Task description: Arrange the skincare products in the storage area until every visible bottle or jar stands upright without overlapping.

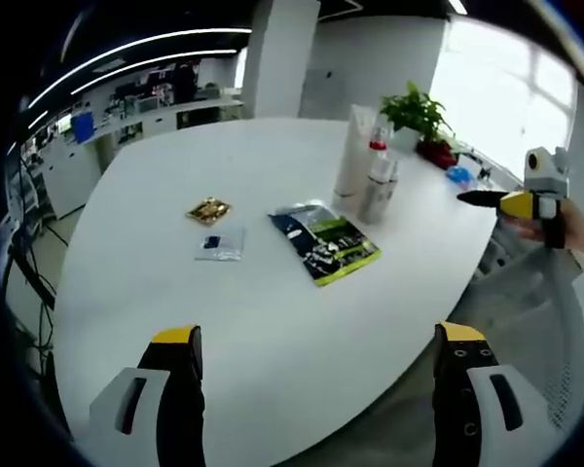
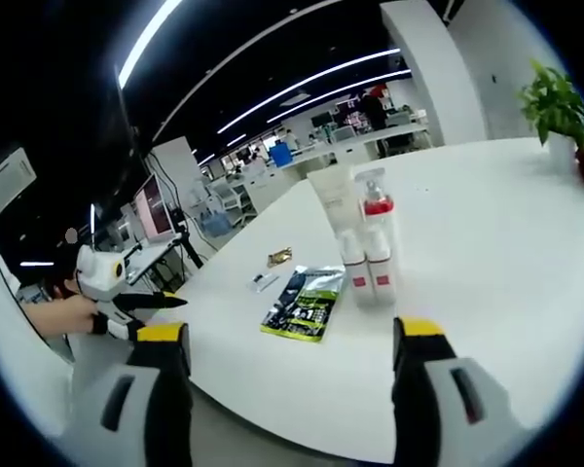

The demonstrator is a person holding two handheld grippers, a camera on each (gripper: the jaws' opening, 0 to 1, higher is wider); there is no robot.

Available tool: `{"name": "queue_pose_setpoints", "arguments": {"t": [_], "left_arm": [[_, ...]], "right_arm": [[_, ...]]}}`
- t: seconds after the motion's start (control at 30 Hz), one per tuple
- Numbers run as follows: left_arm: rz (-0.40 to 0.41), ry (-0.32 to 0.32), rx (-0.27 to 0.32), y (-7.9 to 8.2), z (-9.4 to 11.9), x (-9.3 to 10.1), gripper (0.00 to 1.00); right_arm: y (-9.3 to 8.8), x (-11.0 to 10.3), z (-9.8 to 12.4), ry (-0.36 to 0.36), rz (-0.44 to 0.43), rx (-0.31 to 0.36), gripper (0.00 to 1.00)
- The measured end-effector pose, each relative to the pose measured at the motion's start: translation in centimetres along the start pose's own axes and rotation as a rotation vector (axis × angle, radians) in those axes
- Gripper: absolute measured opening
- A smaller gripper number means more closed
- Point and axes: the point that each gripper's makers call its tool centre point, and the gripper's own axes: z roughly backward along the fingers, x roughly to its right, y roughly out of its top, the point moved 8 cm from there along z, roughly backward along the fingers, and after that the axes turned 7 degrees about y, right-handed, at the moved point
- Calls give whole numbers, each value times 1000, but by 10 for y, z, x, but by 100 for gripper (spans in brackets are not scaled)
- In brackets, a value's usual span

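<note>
Nothing is grasped yet; the step in hand is judged to be the approach. On the white table the skincare products are seen standing upright in a tight cluster, and just beside that cluster a green sachet lies flat, with a clear packet and a gold packet further from it. A reach toward the cluster is called for next. The left gripper is held released, short of the cluster. The right gripper is likewise held released, nearer it.
</note>
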Motion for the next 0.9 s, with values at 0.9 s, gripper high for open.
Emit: {"name": "queue_pose_setpoints", "arguments": {"t": [0.9], "left_arm": [[-33,36,-82,13,-28,-23,94]], "right_arm": [[-7,0,-4,23,41,-74,83]]}}
